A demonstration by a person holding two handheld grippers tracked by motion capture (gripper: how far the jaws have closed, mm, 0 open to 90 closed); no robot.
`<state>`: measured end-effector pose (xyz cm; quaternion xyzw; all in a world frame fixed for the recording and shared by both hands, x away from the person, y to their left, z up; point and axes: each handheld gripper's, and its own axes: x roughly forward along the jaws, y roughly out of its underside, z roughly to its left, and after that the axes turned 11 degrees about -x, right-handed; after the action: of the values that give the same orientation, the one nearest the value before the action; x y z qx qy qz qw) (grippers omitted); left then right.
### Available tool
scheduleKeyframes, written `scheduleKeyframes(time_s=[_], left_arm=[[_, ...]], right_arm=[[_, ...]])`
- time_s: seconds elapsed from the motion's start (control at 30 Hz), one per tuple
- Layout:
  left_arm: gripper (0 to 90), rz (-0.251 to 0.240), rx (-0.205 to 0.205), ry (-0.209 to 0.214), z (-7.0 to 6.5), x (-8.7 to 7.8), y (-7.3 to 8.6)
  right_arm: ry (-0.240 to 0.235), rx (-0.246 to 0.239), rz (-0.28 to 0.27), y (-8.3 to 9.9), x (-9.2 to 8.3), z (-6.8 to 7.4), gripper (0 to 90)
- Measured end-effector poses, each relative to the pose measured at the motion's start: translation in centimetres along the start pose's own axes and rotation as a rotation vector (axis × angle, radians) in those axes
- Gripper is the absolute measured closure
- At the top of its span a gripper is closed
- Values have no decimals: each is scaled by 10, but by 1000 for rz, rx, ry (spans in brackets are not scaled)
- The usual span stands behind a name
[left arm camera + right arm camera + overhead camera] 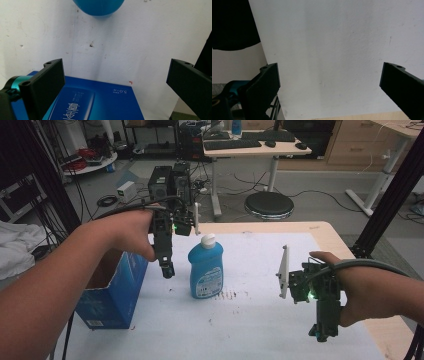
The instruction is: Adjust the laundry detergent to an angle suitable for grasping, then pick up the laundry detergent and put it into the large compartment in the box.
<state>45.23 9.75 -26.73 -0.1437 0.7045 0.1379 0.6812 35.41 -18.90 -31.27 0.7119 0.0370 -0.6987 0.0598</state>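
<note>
My left claw (168, 270) hangs with its jaws spread wide and nothing between them, and the blue bottle (206, 267) stands upright on the desk (260, 320) just beside it, toward my right claw, not touching. In the left gripper view the bottle's rounded base (98, 6) sits ahead of the jaws, beyond a strip of bare white cover, with the blue box (100, 105) directly beneath them. I judge the bottle to be smooth plastic, probably slick, somewhat squeezable and moderately heavy if full, so it could tip or slide under a careless pinch. I would take it across the flat body below the shoulder, jaws on the broad faces, not at the white cap (208, 240), which is narrow and may flip. Its pale label carries print too small for me to read. The box lid shows white characters and a small line reading roughly "5.0", seen upside down. My right claw (320, 332) points down well apart from the bottle, its jaws also wide and empty.
</note>
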Motion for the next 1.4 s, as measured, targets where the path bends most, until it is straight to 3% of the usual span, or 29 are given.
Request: scheduleKeyframes(time_s=[0.3, 0.6, 0.77, 1.2, 1.4], left_arm=[[17, 0, 4, 4, 2, 2, -4], [17, -9, -7, -7, -3, -2, -3], [17, -20, -12, -9, -4, -4, -3], [17, -66, -77, 4, -7, -14, -13], [17, -76, -69, -3, -11, -21, -23]], right_arm=[[-3, 18, 13, 4, 0, 3, 19], [13, -22, 24, 4, 1, 4, 19], [7, -14, 18, 5, 2, 3, 19], [6, -7, 2, 7, 6, 0, 19], [13, -11, 3, 7, 5, 2, 19]])
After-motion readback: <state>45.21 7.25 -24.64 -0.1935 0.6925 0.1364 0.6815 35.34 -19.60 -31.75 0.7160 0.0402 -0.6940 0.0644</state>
